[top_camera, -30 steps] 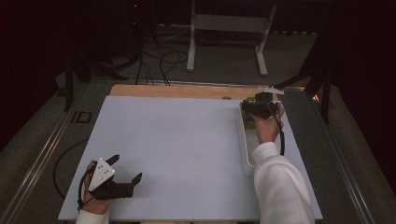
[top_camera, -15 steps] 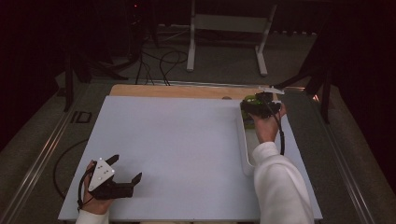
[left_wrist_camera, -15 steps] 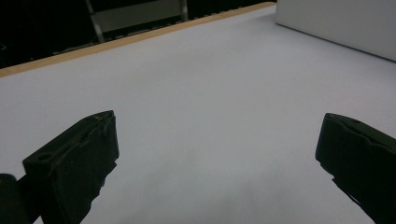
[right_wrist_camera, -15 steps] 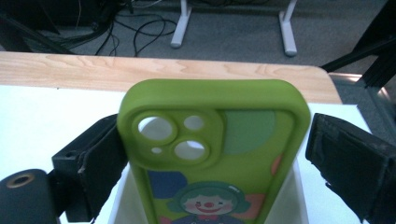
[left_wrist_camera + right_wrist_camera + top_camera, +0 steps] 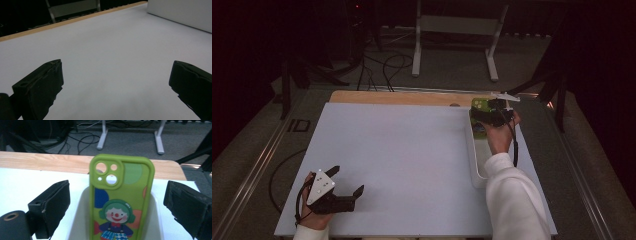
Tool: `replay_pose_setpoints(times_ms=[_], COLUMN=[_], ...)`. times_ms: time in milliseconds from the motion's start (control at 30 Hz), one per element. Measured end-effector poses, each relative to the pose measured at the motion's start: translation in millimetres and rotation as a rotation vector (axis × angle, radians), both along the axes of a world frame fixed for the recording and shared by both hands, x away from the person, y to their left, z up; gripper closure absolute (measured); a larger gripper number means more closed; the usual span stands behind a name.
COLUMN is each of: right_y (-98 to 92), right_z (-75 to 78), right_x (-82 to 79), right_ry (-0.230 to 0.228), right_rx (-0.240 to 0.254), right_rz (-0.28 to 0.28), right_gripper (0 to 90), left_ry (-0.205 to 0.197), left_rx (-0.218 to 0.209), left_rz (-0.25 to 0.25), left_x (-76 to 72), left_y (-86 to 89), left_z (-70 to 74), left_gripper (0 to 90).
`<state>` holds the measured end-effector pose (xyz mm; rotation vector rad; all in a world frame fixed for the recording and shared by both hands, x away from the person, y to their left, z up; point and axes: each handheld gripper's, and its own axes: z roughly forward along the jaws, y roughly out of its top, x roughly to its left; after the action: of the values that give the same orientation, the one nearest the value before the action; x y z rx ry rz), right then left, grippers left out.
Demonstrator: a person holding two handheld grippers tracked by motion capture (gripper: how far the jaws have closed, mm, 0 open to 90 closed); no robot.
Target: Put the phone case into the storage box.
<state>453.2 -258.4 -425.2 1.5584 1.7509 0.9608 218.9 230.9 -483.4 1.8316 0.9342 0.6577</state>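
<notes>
A: Where is the phone case (image 5: pixel 121 200) sitting right now?

B: It is leaning in the far end of the white tray (image 5: pixel 475 165), at about two o'clock on the white board (image 5: pixel 402 155); its green back with the clown print is facing the right gripper (image 5: pixel 117 207), camera cutout uppermost.

A: And the right gripper, is it gripping anything?

B: No; its jaws have just been opening and are standing wide on either side of the case, clear of both long edges; nothing is pressing on it.

A: The left gripper (image 5: pixel 346 187)?

B: It is resting near seven o'clock on the board, jaws spread wide, holding nothing; bare board is lying between them.

A: How is the case going to handle?

B: I am judging it light and soft, likely rubbery, so it should flex under a hard squeeze rather than crack; the grippy skin should be resisting slip; pinching across the two long edges around mid-height looks safest, away from the thin camera corner.

A: Room to move?

B: The tray walls are crowding it at three and nine o'clock, so lifting straight up seems cleanest; the wooden table edge (image 5: pixel 45 161) is running close behind at twelve; the board toward nine o'clock is lying open.
</notes>
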Motion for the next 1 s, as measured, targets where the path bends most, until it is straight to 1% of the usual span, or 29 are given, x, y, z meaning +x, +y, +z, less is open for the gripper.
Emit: replay_pose_setpoints(times_ms=[133, 200, 333, 433, 500, 567, 633, 767, 900, 1000], right_y=[1.5, 2.4, 3.7, 6.8, 9.2, 10.1, 14.2, 19.1, 22.4, 23.5], right_z=[2.5, 5.2, 10.1, 13.2, 15.1, 15.8, 17.9, 18.6, 17.6, 17.1], right_x=[-5.6, -9.9, -17.2, -24.4, -30.6, -33.0, -43.0, -56.9, -71.7, -82.9], right_ry=[-0.002, -0.012, -0.023, -0.034, -0.044, -0.050, -0.064, -0.077, -0.087, -0.098], right_rx=[-0.007, -0.006, 0.021, 0.016, 0.026, 0.030, 0.033, 0.035, 0.049, 0.071], right_rz=[0.035, 0.059, 0.099, 0.129, 0.157, 0.163, 0.187, 0.230, 0.266, 0.293], right_gripper=[6.9, 6.9, 6.9, 7.0, 7.0, 7.0, 7.0, 7.0, 7.0, 7.1], left_ry=[0.001, 0.000, 0.001, 0.002, 0.002, 0.002, 0.003, 0.001, 0.002, 0.003], left_rx=[0.002, 0.001, 0.004, 0.004, 0.002, 0.001, 0.001, 0.001, -0.004, -0.005], left_rz=[0.000, 0.001, -0.001, -0.003, -0.003, -0.002, -0.002, 0.002, 0.008, 0.009], left_x=[-0.1, 0.0, 0.0, 0.2, 0.2, 0.2, 0.2, 0.2, 0.5, 0.9], left_y=[-0.1, -0.4, -0.9, -1.1, -1.0, -0.9, -0.9, -0.4, -0.2, -0.1], left_z=[0.1, 0.2, 0.3, 0.3, 0.4, 0.5, 0.6, 1.2, 1.4, 1.7], left_gripper=[0.1, 0.1, 0.1, 0.1, 0.1, 0.1, 0.1, 0.1, 0.0, 0.0])
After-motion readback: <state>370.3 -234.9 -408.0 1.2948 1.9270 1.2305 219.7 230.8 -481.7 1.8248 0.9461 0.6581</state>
